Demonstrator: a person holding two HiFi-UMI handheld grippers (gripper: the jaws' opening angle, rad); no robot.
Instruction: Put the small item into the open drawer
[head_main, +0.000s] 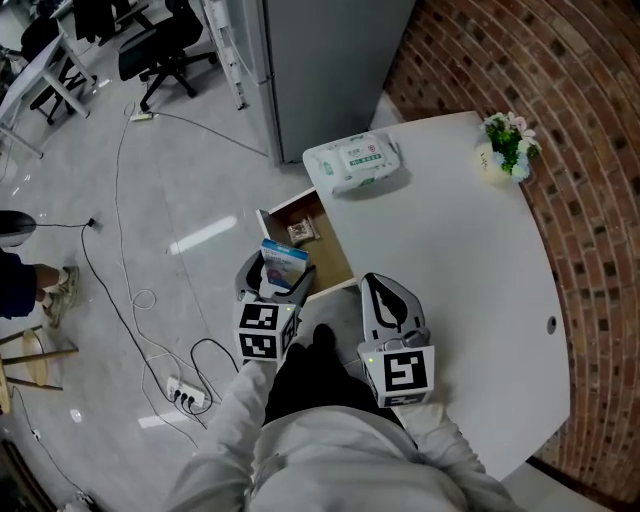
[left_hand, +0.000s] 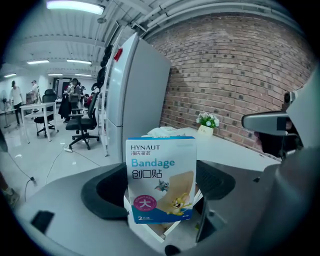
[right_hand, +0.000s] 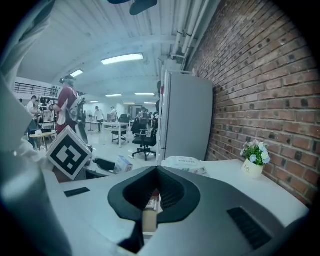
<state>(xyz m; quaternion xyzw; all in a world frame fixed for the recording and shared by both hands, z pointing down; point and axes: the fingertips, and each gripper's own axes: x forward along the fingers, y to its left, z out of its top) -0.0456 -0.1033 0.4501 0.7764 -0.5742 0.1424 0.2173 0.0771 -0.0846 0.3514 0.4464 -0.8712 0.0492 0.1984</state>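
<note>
— Left gripper (left_hand: 160, 197) first: what do we have in it?
— We see its jaws closed on the bandage box (left_hand: 161, 180), held upright with the print facing the camera. In the head view we place the box above the near front corner of the open drawer (head_main: 330, 258), not yet inside.
— And our right gripper (head_main: 374, 284)?
— Its jaws are pressed together with nothing between them. It hovers at the edge of the table (head_main: 460, 270), just beside the drawer.
— Farther on?
— We spot a small packet (head_main: 302, 232) lying in the drawer, then a wipes pack (head_main: 353, 162) on the table. A flower pot (head_main: 507, 150) stands near the brick wall (head_main: 580, 150), and a grey cabinet (head_main: 330, 60) is beyond.
</note>
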